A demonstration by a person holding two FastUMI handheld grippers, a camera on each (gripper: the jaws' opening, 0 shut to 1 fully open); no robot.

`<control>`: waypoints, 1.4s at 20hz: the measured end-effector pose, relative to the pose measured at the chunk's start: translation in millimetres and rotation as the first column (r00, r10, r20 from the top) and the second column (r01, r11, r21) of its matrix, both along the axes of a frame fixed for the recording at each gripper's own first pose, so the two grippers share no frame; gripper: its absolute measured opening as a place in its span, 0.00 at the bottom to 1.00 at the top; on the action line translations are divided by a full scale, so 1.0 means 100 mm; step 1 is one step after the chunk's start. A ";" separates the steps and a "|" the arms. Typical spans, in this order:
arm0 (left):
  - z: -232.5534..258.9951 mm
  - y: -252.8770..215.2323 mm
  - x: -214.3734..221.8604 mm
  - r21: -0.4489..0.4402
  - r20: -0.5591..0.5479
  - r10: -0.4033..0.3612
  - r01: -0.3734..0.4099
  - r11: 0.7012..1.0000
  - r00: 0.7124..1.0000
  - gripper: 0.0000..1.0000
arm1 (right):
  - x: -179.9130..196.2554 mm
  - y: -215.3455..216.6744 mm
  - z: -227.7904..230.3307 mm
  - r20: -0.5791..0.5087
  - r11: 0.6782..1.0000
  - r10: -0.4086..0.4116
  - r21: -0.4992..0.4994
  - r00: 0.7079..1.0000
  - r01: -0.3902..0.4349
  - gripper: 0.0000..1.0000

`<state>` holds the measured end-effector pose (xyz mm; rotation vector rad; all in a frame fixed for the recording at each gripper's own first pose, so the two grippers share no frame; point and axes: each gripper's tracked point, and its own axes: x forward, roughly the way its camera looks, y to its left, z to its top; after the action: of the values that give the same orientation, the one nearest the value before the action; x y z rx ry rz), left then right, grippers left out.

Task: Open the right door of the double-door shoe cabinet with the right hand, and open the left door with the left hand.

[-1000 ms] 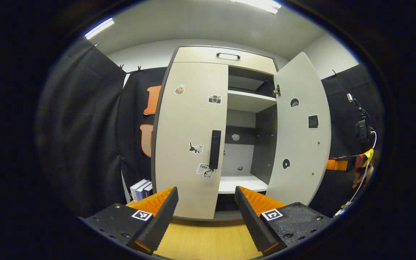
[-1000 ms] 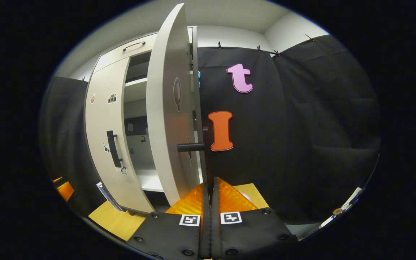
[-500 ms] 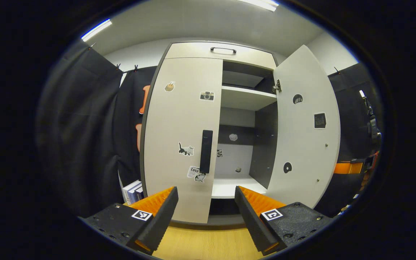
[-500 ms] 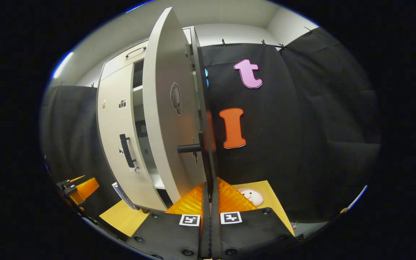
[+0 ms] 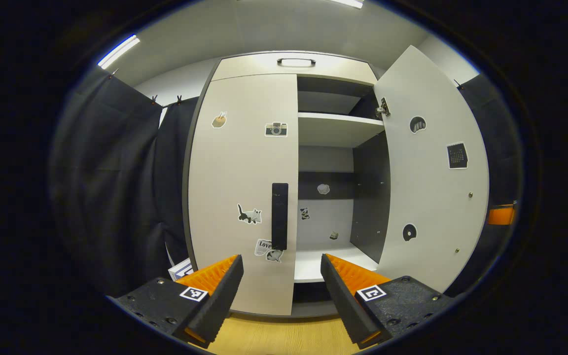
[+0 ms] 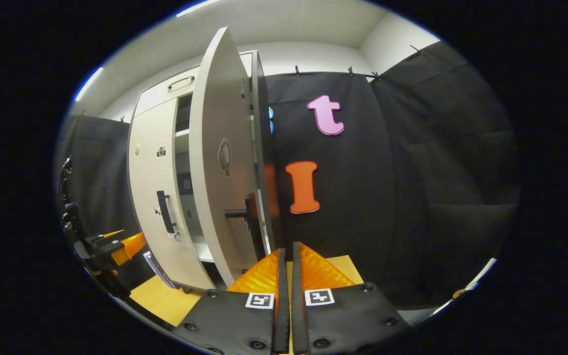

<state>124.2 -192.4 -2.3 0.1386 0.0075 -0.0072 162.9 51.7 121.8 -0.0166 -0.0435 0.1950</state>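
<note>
The shoe cabinet stands straight ahead in the left gripper view. Its left door is closed, with a dark vertical handle at its inner edge. The right door is swung wide, baring white shelves. My left gripper is open, a little short of the left door's handle and just below it. In the right gripper view the right door stands edge-on, its handle up and left of my right gripper. That gripper is shut to a thin slit with nothing in it.
Black cloth walls close in both sides. A wooden floor lies before the cabinet. Books lean at the cabinet's lower left. The left gripper and the hand holding it appear at the left edge of the right gripper view.
My right gripper has let go of the right door's handle and drawn back from it. The right door has swung wider. My left gripper has come closer to the left door.
</note>
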 end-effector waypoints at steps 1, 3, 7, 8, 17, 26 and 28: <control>0.01 -0.02 0.07 -0.002 0.003 -0.005 0.005 1.000 1.000 0.94 | -0.02 -0.02 0.02 0.008 1.000 -0.002 0.001 1.000 0.002 0.01; 0.06 -0.04 0.21 -0.012 0.019 0.000 0.000 1.000 1.000 0.94 | -0.04 -0.06 0.06 0.022 1.000 -0.004 0.004 1.000 0.004 0.15; 0.13 -0.04 0.52 -0.014 0.034 0.011 -0.011 1.000 0.999 0.94 | -0.13 -0.13 0.13 0.036 1.000 -0.011 0.028 0.999 0.010 0.35; 0.14 -0.01 0.61 -0.012 0.036 0.019 -0.018 1.000 0.999 0.94 | -0.13 -0.15 0.16 0.046 0.999 -0.011 0.035 0.999 0.010 0.44; 0.01 0.33 1.28 0.011 0.008 0.091 -0.091 0.996 0.996 0.95 | -0.15 -0.36 0.29 0.103 0.996 -0.084 0.020 0.991 0.083 0.88; -0.14 0.21 1.59 0.007 -0.018 0.039 -0.039 0.999 0.999 0.67 | -0.13 -0.41 0.25 0.084 0.994 -0.107 0.040 0.991 0.104 0.98; -0.19 0.15 1.62 -0.004 -0.030 0.009 -0.009 1.000 0.999 0.57 | -0.14 -0.38 0.25 0.081 0.994 -0.104 0.040 0.991 0.101 0.98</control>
<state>286.5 -177.8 -21.0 0.1341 0.0385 0.0000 149.4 13.8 146.8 0.0090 -0.1290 0.0901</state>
